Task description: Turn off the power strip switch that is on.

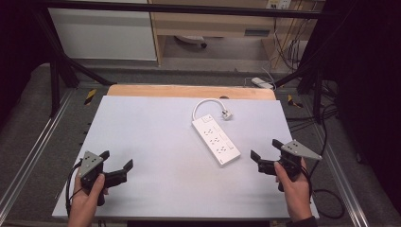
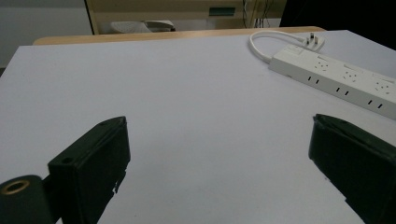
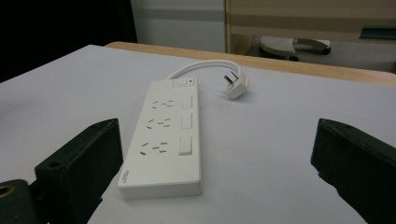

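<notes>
On the white surface [image 1: 142, 142], right of centre, a power strip [image 1: 215, 141] lies ungripped between two wide-open claws, left claw [image 1: 117, 164] and right claw [image 1: 265, 152]; it is probably best approached squarely across its narrow width.

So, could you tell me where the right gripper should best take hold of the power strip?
Probably across its narrow width at the near end, coming from above. The power strip lies flat, long and slim, its near end toward the open right gripper; its cable and plug curl off the far end.
</notes>
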Tool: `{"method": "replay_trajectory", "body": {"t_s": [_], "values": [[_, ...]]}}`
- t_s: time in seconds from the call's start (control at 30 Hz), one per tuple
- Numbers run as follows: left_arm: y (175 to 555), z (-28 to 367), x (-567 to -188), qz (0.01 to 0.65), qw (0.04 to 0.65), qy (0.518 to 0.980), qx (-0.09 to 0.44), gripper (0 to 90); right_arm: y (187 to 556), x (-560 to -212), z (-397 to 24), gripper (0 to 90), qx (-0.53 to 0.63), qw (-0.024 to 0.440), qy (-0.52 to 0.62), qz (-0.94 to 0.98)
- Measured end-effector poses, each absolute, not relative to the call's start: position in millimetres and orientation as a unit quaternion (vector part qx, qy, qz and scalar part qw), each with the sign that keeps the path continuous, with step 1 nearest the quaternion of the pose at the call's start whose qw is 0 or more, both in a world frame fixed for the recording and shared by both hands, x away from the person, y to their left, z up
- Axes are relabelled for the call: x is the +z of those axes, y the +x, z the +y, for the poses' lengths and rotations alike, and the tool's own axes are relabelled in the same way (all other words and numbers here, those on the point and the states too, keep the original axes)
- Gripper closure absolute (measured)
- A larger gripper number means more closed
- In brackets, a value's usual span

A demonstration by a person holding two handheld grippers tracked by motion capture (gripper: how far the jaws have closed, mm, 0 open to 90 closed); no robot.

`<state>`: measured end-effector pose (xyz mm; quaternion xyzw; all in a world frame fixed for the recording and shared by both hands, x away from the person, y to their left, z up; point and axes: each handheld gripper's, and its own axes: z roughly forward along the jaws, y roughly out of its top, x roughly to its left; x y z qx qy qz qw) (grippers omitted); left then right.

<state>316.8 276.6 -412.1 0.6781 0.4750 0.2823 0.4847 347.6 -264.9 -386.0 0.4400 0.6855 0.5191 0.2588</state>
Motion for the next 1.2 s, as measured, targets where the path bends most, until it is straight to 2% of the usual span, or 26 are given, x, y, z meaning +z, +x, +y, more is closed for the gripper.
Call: {"method": "replay_trajectory", "body": {"t_s": [0.77,1.2], "values": [[317,275,-413,0.470,0.482,0.685,0.279,5.4,380,-342,-233,2.2,0.498,0.250,0.414,0.720],[317,275,-413,0.471,0.482,0.685,0.277,5.4,394,-331,-223,11.0,0.502,0.257,0.425,0.708]]}}
